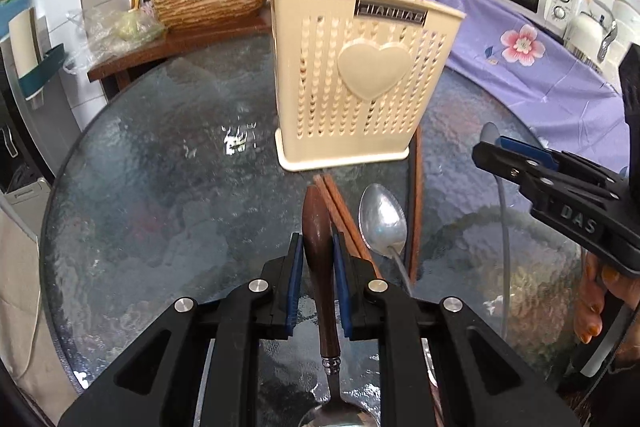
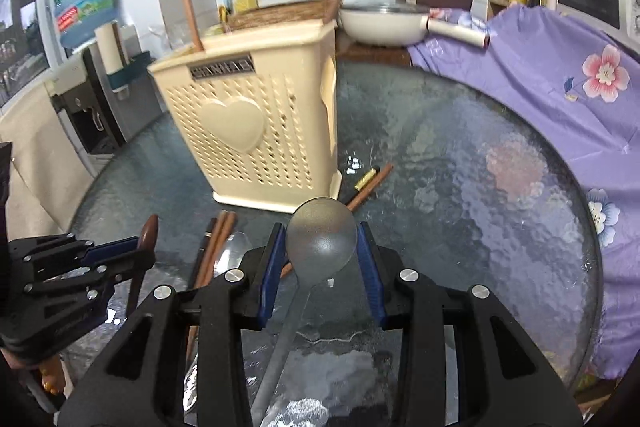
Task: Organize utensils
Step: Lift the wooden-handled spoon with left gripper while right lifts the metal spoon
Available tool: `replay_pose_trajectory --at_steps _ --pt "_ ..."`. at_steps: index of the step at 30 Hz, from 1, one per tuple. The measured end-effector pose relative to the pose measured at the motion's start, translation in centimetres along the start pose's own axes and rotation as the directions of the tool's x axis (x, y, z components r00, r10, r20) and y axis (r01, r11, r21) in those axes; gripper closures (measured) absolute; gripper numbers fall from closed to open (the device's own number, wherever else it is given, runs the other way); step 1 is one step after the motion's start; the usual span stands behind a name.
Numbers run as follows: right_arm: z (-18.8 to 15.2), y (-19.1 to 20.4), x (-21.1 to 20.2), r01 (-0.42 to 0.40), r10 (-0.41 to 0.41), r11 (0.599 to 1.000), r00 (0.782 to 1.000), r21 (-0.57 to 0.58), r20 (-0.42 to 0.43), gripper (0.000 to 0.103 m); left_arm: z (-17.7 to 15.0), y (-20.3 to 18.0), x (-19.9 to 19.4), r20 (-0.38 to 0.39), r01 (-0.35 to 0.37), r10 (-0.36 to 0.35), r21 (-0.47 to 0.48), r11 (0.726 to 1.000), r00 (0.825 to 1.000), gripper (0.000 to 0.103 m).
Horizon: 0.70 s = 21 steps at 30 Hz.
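Both grippers are carrying spoons toward the cream perforated utensil holder (image 1: 352, 75), which is standing upright in the middle of the round glass table (image 1: 160, 187). Left gripper (image 1: 318, 267) is pinching the dark wooden handle of a wooden-handled spoon (image 1: 320, 259) between its blue pads (image 1: 296, 267); the jaws are nearly closed on it, with the handle pointing far and the steel bowl hanging near the camera. Right gripper (image 2: 322, 251) is holding a grey metal spoon (image 2: 322, 235), its jaws standing only as wide as the bowl, which they seem to be squeezing at its edges.

Both spoons are looking stiff and light. Polished metal is probably slippery, and a curved bowl gives the pads little flat surface, so the grey spoon could twist; the wooden handle offers better friction. On the table near the holder's base, a silver spoon (image 1: 382, 219) and brown chopsticks (image 1: 344, 215) are lying beside each other, awaiting their turn. More chopsticks (image 2: 190, 11) are already standing in the holder.
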State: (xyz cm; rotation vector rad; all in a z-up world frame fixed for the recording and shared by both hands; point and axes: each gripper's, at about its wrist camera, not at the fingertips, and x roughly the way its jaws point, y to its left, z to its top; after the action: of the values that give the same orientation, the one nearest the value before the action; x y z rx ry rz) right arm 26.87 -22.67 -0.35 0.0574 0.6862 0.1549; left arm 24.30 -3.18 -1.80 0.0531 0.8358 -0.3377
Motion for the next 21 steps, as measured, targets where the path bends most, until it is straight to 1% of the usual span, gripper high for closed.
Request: replay_pose_trajectory --at_steps 4,8,15,21 --pt "0.1 0.5 -2.5 -0.019 0.020 1.000 0.999 -0.018 0.049 0.066 0.2 -0.1 -1.4 0.032 0.012 -0.012 -0.002 1.000 0.999 0.088" --pt "0.2 0.7 -4.1 -0.049 0.052 0.998 0.996 -0.030 0.077 0.066 0.4 -0.2 -2.3 0.055 0.019 -0.019 -0.001 1.000 0.998 0.088" --pt "0.4 1.1 -5.6 -0.073 0.077 0.997 0.992 -0.039 0.104 0.066 0.5 -0.3 -3.2 0.079 0.028 -0.028 0.004 1.000 0.996 0.088" --pt "0.4 1.4 -6.0 -0.074 0.080 0.996 0.989 -0.055 0.122 0.066 0.8 -0.1 -3.9 0.095 0.032 -0.033 0.006 0.999 0.995 0.088"
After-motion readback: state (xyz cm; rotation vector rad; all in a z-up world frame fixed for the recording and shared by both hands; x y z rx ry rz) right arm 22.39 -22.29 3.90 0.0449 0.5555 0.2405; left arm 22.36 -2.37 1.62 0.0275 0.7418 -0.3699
